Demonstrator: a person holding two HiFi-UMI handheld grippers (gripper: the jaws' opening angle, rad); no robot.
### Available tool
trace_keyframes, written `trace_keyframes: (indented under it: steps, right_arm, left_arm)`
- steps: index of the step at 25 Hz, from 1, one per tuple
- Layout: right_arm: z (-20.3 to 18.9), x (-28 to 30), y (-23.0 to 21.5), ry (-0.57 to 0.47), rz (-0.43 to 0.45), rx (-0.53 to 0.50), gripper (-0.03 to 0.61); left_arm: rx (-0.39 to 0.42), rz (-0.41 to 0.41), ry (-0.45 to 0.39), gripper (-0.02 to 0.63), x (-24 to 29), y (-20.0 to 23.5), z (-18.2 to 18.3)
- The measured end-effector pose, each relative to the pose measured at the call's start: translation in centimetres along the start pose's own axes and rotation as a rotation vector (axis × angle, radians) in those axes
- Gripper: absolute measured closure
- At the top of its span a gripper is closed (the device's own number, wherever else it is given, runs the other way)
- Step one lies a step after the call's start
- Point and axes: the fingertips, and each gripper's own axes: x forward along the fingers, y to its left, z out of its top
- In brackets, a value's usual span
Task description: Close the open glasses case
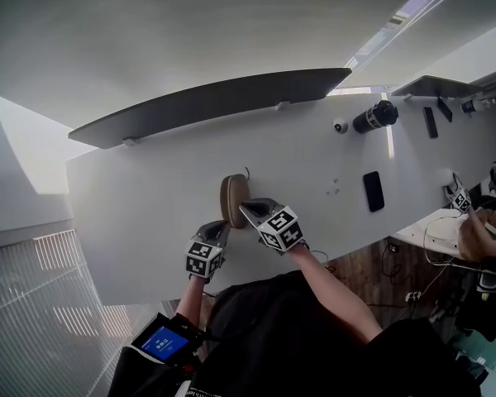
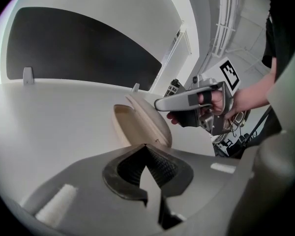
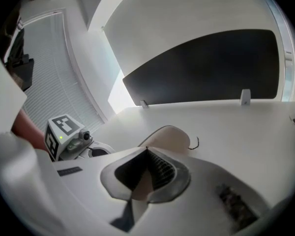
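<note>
A tan glasses case (image 1: pixel 234 197) lies on the white table (image 1: pixel 149 205), just ahead of both grippers. In the left gripper view the case (image 2: pixel 130 129) stands partly open, its lid (image 2: pixel 150 117) tilted over the hollow base. My right gripper (image 1: pixel 247 209) is shut, and its tip (image 2: pixel 161 103) rests at the lid's upper side. From the right gripper view the shut jaws (image 3: pixel 147 150) sit right over the rounded lid (image 3: pixel 169 135). My left gripper (image 1: pixel 217 228) is shut with nothing in it, its tip (image 2: pixel 146 146) close to the case's near end.
A dark panel (image 1: pixel 215 99) runs along the table's far edge. A black phone (image 1: pixel 373 190), a black cylinder (image 1: pixel 374 116) and a small white round object (image 1: pixel 340 126) lie to the right. A thin black thread (image 3: pixel 196 142) lies beside the case. Another person's hands work at a second table (image 1: pixel 446 230).
</note>
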Motion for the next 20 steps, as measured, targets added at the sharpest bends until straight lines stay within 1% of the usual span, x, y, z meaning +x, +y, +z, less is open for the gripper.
trace_keyframes:
  steps: [2, 4, 7, 10, 13, 14, 17, 18, 20]
  right_arm:
    - [0.1, 0.8, 0.3, 0.035, 0.015, 0.001, 0.572]
    - [0.1, 1.3, 0.7, 0.063, 0.023, -0.040, 0.571]
    - [0.1, 1.7, 1.1, 0.084, 0.011, -0.104, 0.572]
    - [-0.1, 2.1, 1.1, 0.084, -0.005, -0.106, 0.572]
    - [-0.6, 2.4, 1.3, 0.104, -0.003, -0.108, 0.571]
    - [-0.7, 2.4, 1.4, 0.112, -0.004, -0.127, 0.571]
    - [-0.5, 1.4, 1.4, 0.099, -0.031, -0.232, 0.571]
    - [-0.4, 1.0, 1.3, 0.089, -0.043, -0.253, 0.571]
    - [-0.7, 0.4, 0.9, 0.084, -0.053, -0.260, 0.571]
  left_arm:
    - [0.025, 0.019, 0.022, 0.607, -0.4, 0.0, -0.3]
    - [0.033, 0.034, 0.017, 0.606, -1.0, 0.0, 0.1]
    - [0.073, 0.026, 0.015, 0.607, -1.2, -0.6, 1.2]
    - [0.118, 0.016, 0.054, 0.606, -0.4, -1.1, 1.4]
    - [0.108, 0.028, 0.090, 0.606, 0.1, -0.7, 0.6]
    - [0.100, 0.032, 0.094, 0.606, 0.1, -0.6, 0.5]
    - [0.091, 0.032, 0.097, 0.606, 0.2, -0.5, 0.4]
    - [0.092, 0.031, 0.098, 0.606, 0.2, -0.5, 0.4]
    - [0.091, 0.030, 0.099, 0.606, 0.3, -0.3, 0.4]
